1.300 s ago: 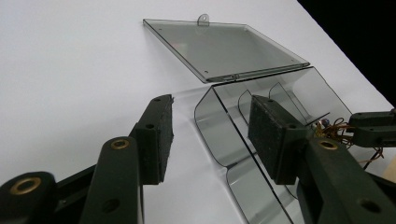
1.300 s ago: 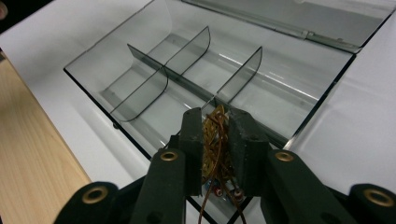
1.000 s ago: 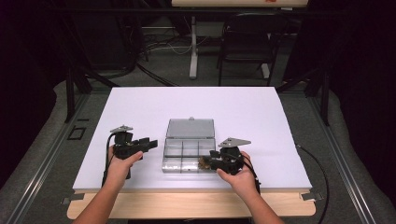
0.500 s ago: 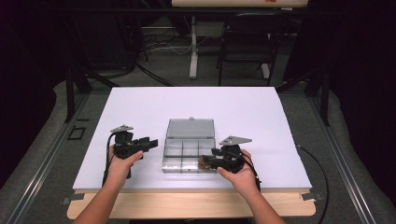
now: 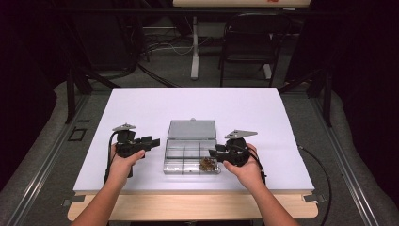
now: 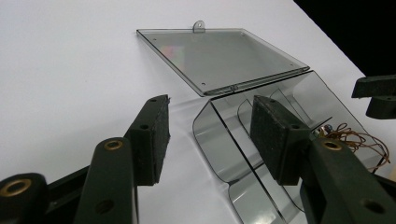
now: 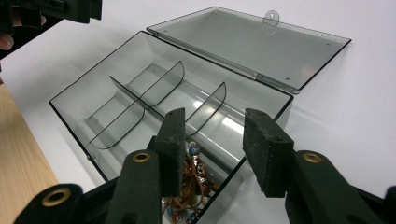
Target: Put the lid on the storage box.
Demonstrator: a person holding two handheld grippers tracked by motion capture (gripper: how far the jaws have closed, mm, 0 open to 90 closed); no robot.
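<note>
- A dark room surrounds a white surface (image 5: 235,108); a folding chair (image 5: 249,42) and a stand's post (image 5: 195,52) wait behind it, on the far side from the person.
- A clear, smoky plastic box (image 5: 190,153) sits near the middle of the surface, toward the person's edge. Its lid (image 5: 192,129) is thrown fully back and lies flat on the surface just beyond the box, joined to it along the hinge.
- Thin dividers split the box into compartments. A tangle of brown wire and small beads (image 5: 206,164) lies in the near compartment at the box's right end; the other compartments in view look bare.
- The left gripper (image 5: 151,141) stands just to the left of the box, apart from it, and points toward its left wall. Its jaws are spread wide with nothing between them; in the left gripper view one pad (image 6: 275,135) shows in front of the box's curved end wall, the other over bare surface.
- The right gripper (image 5: 211,154) is at the box's right end, just above the tangle. Its jaws have just been closing and stand partly apart, gripping nothing; in the right gripper view (image 7: 212,144) they straddle the right end wall, one pad (image 7: 172,149) over the tangle, the other outside the box.
- A hand (image 5: 123,162) holds the left gripper and a hand (image 5: 244,169) holds the right one, both nearer the person than the box.
</note>
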